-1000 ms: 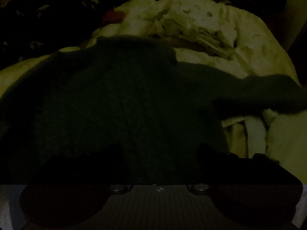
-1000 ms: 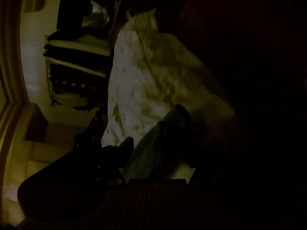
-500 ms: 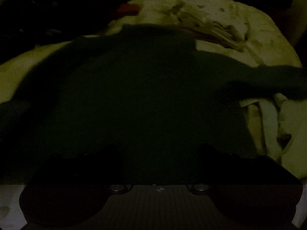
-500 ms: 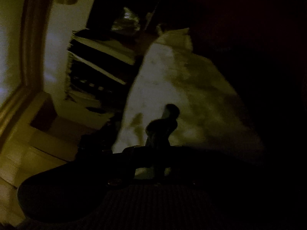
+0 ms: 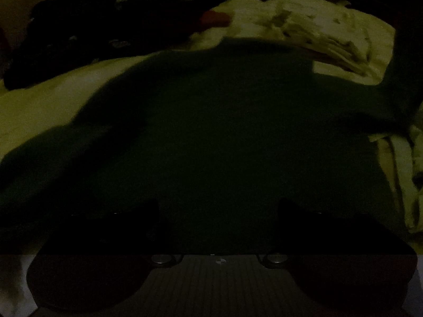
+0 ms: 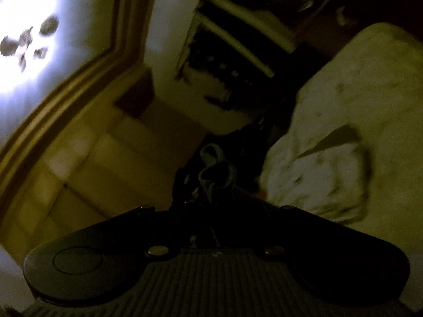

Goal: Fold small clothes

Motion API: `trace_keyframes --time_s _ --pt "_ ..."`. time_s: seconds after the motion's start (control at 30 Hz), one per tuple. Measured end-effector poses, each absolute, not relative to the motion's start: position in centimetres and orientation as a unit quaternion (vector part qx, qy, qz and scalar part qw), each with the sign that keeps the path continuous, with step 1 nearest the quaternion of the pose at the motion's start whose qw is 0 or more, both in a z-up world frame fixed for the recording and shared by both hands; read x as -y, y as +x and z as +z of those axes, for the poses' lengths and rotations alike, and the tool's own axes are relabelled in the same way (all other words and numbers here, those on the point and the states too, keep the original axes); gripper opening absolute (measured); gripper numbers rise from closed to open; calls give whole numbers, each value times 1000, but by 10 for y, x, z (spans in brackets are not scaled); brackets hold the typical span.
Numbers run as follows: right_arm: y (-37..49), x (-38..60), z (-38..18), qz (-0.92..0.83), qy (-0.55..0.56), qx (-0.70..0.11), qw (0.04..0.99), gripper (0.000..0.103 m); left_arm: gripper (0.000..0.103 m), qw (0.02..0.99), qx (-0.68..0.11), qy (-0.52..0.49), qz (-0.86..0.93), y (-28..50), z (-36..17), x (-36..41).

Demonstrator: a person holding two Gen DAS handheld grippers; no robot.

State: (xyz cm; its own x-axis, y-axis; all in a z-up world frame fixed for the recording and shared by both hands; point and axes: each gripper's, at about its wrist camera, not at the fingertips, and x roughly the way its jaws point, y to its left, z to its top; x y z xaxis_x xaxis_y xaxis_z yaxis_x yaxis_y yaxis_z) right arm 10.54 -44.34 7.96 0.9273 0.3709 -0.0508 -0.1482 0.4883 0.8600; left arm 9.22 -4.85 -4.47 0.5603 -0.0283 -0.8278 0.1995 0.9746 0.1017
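The bed [image 5: 47, 111], under one pale patterned cover, was the largest thing in sight, and it filled less of the right wrist view than a second before, when that camera looked down along it; now the view took in a lit wall [image 6: 26, 26] and one dark shelf unit [image 6: 238, 42] across the room, so the right claw [image 6: 211, 198] had swung up and away from the mattress. One dark green garment [image 5: 211, 137] lay spread across the cover and took up more of the left wrist view than a second earlier, its right-hand part rising out of frame where before a sleeve had lain flat. The left claw [image 5: 219, 206] hung over that cloth with its two fingers spread wide and nothing between them, as in both earlier pictures. The right claw, wide a second ago, had its fingers pressed together on a bunched fold of dark cloth [image 6: 214, 169] that stood up above the tips. I judged this to be the sleeve lifted to start a fold, though the gloom left that uncertain. One small red thing [image 5: 214, 18] lay at the far edge of the cover, too dim to name
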Motion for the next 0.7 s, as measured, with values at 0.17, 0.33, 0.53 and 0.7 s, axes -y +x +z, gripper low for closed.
trace_keyframes --time_s 0.17,0.33,0.53,0.7 --pt "144 366 79 216 465 -161 843 11 103 891 -449 75 -13 85 -37 12" --pt "167 279 59 248 432 -226 837 11 103 892 -448 44 39 74 -32 -32" --pt "173 187 22 284 394 -301 821 11 103 891 -445 12 94 65 -29 -75" --pt "164 140 -13 295 384 -351 802 14 103 890 -439 -8 121 65 -28 -94"
